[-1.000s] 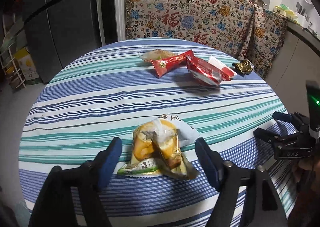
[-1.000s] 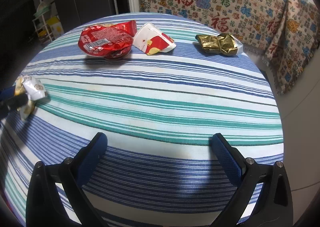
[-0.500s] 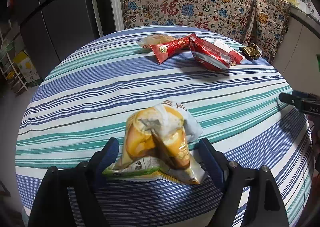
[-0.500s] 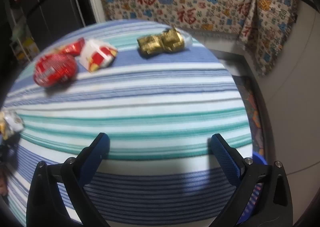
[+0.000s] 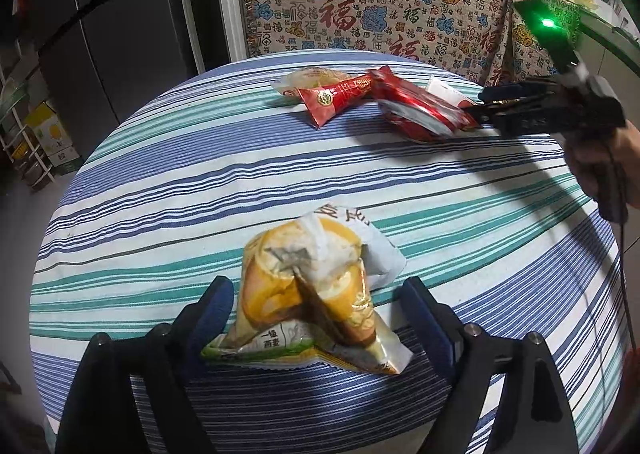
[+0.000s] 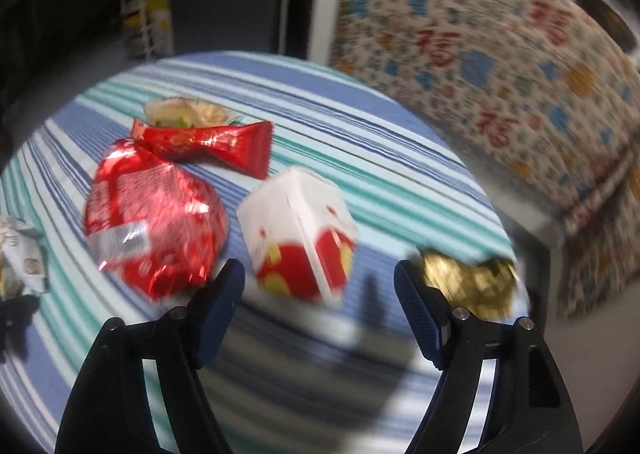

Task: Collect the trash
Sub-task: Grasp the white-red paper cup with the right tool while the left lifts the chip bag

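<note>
Striped tablecloth (image 5: 168, 189) bears six wrappers; left gripper (image 5: 318, 304) jaws opening around one, right gripper (image 6: 320, 290) jaws closing, empty.

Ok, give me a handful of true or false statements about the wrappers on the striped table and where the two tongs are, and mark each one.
1. The yellow snack wrapper lies between the left tongs' fingers. True; the jaws are opening and do not press it.
2. The right tongs grip the gold foil wrapper. False: they hold nothing, closing near the white and red carton.
3. The tablecloth is plain red. False: it is striped blue, teal and white.
4. A long red wrapper lies beyond the round red bag. True.
</note>
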`<state>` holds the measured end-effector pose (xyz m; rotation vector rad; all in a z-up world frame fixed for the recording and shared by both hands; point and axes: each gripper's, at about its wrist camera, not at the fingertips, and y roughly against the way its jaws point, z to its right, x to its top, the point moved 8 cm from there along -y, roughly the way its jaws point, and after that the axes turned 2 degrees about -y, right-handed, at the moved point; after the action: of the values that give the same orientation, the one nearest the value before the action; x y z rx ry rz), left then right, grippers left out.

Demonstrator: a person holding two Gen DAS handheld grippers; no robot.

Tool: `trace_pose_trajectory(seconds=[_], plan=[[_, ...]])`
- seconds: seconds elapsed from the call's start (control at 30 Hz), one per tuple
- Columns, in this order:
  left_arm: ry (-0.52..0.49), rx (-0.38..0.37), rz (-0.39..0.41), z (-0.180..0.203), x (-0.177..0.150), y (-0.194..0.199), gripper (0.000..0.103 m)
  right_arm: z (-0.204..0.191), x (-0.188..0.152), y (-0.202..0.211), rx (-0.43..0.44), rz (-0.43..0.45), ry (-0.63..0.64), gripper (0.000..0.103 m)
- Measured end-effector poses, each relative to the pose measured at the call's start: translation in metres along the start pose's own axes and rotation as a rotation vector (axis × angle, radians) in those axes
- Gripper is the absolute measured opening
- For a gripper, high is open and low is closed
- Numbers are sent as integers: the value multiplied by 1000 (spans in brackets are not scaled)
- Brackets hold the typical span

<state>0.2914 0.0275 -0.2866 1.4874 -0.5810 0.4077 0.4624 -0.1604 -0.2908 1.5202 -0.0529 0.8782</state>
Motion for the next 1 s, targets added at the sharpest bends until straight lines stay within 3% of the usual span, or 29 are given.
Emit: trace_pose_trajectory(seconds=[0.1, 0.13, 0.17, 0.2, 0.33, 0.47, 0.6, 0.63, 0.7, 0.73, 0.8, 0.93, 1.0], plan=[[-4, -2, -2, 1, 1, -2, 90, -5, 6, -24, 50, -59, 19, 78], [-5, -3, -2, 1, 2, -3, 90, -5, 9, -26, 68, -52, 6, 73], [-6, -4, -3, 2, 2, -3, 91, -4, 12, -28, 95, -58, -23, 49], [-6, -4, -3, 2, 2, -3, 91, -3, 14, -27, 94, -50, -45, 38], [-7, -4, -3, 3, 2, -3, 91, -4, 0, -14, 84, -60, -101, 34], [-7, -4, -3, 2, 2, -3, 91, -11, -40, 22, 72, -97, -234, 35], [-23, -15, -6, 4, 2, -2, 91, -41, -84, 60, 26, -89, -228, 38], [-40, -25, -8, 4, 2, -1, 91, -48, -93, 66, 28, -80, -231, 40], [-79, -56, -15, 3, -2, 1, 91, -62, -106, 75, 2, -44, -227, 55], [-91, -66, -19, 1, -5, 3, 91, -66, -109, 75, -12, -35, -214, 69], [-99, -74, -23, -4, -9, 6, 91, -73, -109, 74, -3, -18, -207, 74], [-122, -90, -19, -8, -16, 11, 92, -71, -111, 67, 17, -18, -222, 96], [-135, -96, -15, -7, -16, 12, 92, -73, -113, 67, 19, -10, -231, 101]])
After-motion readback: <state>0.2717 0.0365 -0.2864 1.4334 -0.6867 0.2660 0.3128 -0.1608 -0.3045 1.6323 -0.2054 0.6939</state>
